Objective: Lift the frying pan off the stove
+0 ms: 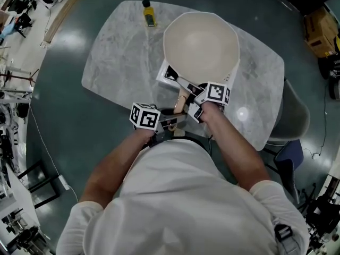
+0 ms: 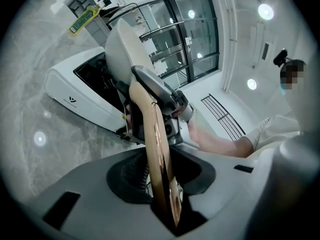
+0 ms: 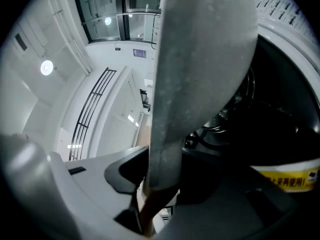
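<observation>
A cream frying pan (image 1: pixel 201 47) sits over the white stove (image 1: pixel 164 70) on the marble table; I cannot tell whether it still touches the stove. Its wooden handle (image 1: pixel 181 101) points toward me. My left gripper (image 1: pixel 169 122) is shut on the handle's near end, and the wood (image 2: pixel 160 154) runs between its jaws in the left gripper view. Farther up, my right gripper (image 1: pixel 194 102) is shut on the handle where the grey metal neck (image 3: pixel 195 74) meets the wood. The right gripper view shows the stove's dark top (image 3: pixel 260 134) close behind the neck.
A yellow oil bottle (image 1: pixel 149 13) stands at the table's far edge, left of the pan. Bare marble table top (image 1: pixel 117 52) lies left of the stove. A grey chair (image 1: pixel 295 116) stands at the table's right side. The table's near edge is under my hands.
</observation>
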Demonstrator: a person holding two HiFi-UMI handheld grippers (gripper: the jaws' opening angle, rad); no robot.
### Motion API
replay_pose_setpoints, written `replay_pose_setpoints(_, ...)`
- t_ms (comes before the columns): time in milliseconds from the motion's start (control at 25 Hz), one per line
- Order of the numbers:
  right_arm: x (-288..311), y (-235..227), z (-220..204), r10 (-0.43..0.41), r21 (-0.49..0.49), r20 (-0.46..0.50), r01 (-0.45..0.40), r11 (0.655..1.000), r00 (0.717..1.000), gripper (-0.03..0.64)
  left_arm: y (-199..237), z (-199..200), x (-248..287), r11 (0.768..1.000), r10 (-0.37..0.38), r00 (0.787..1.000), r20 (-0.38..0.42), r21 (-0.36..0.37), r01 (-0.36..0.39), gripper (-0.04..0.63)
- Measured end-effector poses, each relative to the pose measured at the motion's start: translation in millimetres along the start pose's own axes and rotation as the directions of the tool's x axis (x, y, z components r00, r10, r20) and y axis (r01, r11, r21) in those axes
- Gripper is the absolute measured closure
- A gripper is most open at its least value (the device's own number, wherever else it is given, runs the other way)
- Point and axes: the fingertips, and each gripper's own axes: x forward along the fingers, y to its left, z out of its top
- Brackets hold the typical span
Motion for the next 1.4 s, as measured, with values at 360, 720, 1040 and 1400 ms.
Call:
replay_pose_setpoints(360,8.0,12.7,2.2,-0.02,0.052,0.04,0.018,0.998,0.999,0.453,-17.1,15.5,-20.8,0.997,-0.07,0.996,0.046,-0.011,0.07,0.463)
replay_pose_setpoints(720,33.0,67.5,-2.6,-0.008,-0.04,0.019,0.009,0.999,1.0,0.454,-45.5,32.5,-63.7,0.991,-0.13,0.989,0.069,0.039,0.127,0.463)
replay_pose_setpoints(1040,140.6,136.5,-70.9,0.044,-0.067,-0.063,-0.048,0.997,0.997,0.453,-44.9,33.0,-198.0,0.993,-0.109,0.98,0.169,0.056,0.101,0.462)
replay_pose_setpoints(1400,146.8,166.4,-81.9,0.094,-0.066,-0.201,-0.109,0.992,0.975,0.453,-71.4,40.7,-202.0,1.0,-0.028,0.957,0.29,0.018,0.024,0.461)
